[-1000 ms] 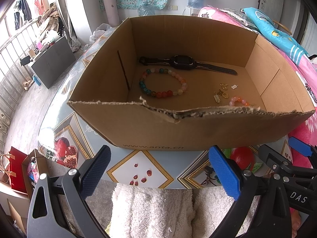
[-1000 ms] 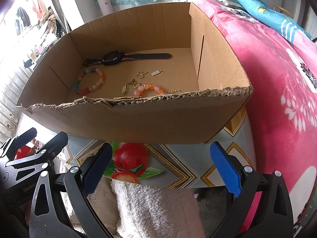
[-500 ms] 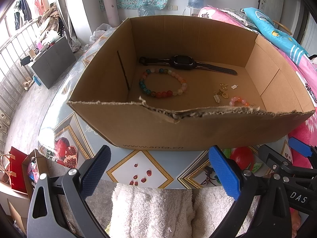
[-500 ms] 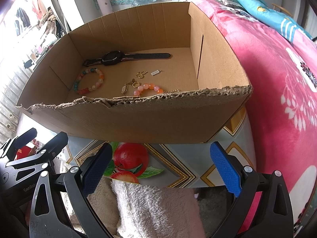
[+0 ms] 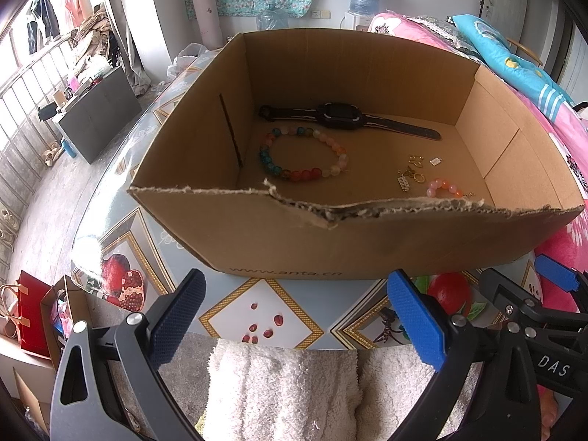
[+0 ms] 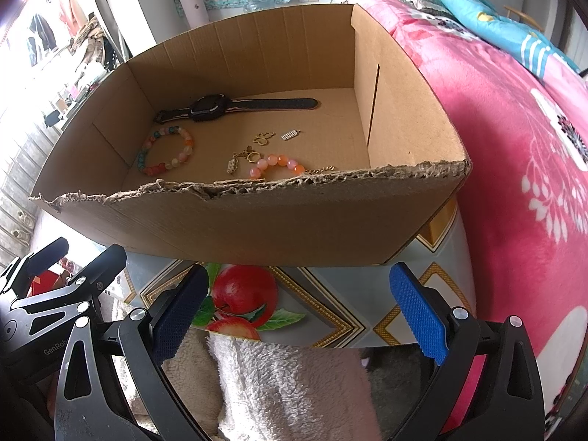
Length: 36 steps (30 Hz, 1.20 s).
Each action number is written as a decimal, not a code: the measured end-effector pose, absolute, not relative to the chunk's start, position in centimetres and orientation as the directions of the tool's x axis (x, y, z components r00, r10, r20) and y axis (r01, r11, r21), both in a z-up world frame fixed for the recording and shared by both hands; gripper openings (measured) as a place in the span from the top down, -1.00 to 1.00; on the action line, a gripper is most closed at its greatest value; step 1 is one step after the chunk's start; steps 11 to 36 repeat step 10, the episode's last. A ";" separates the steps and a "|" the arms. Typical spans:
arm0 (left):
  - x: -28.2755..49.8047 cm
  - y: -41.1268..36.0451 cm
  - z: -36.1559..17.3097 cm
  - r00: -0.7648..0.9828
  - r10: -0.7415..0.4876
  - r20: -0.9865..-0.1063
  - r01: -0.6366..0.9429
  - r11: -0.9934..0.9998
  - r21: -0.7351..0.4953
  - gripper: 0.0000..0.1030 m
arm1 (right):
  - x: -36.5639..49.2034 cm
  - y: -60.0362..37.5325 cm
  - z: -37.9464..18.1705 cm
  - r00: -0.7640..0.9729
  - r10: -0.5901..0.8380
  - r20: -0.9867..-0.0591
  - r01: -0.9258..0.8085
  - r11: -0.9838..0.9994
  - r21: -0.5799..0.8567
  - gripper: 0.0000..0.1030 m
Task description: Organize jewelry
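Note:
A cardboard box [image 5: 367, 242] [image 6: 257, 220] with a torn front rim stands on the table. Inside lie a black watch [image 5: 340, 120] [image 6: 211, 107], a multicoloured bead bracelet [image 5: 301, 174] [image 6: 163, 156], a pink and orange bead bracelet [image 5: 443, 187] [image 6: 275, 163] partly hidden by the rim, and small gold charms [image 5: 411, 174] [image 6: 257, 147]. My left gripper [image 5: 294, 316] hangs open in front of the box, above the table edge. My right gripper [image 6: 297, 308] is open too, beside it on the right, holding nothing.
The glass table [image 5: 264, 312] [image 6: 323, 312] has a fruit print. A white fleecy cloth [image 5: 286, 386] [image 6: 279, 386] lies below both grippers. A pink bedcover [image 6: 514, 147] rises at the right. Shelves with clutter [image 5: 84, 84] stand at the left, on the floor.

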State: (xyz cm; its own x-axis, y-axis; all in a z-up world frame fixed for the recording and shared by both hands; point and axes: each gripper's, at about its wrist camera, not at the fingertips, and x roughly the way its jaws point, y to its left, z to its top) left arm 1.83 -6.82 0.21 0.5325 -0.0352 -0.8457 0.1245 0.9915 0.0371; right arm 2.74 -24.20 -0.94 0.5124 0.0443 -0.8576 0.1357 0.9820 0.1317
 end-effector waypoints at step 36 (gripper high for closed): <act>1.8 -6.8 0.2 0.532 -0.036 -0.846 0.123 0.992 0.036 -0.88 | 2.7 -24.1 -0.9 0.512 0.044 -0.858 0.136 0.982 0.131 -0.84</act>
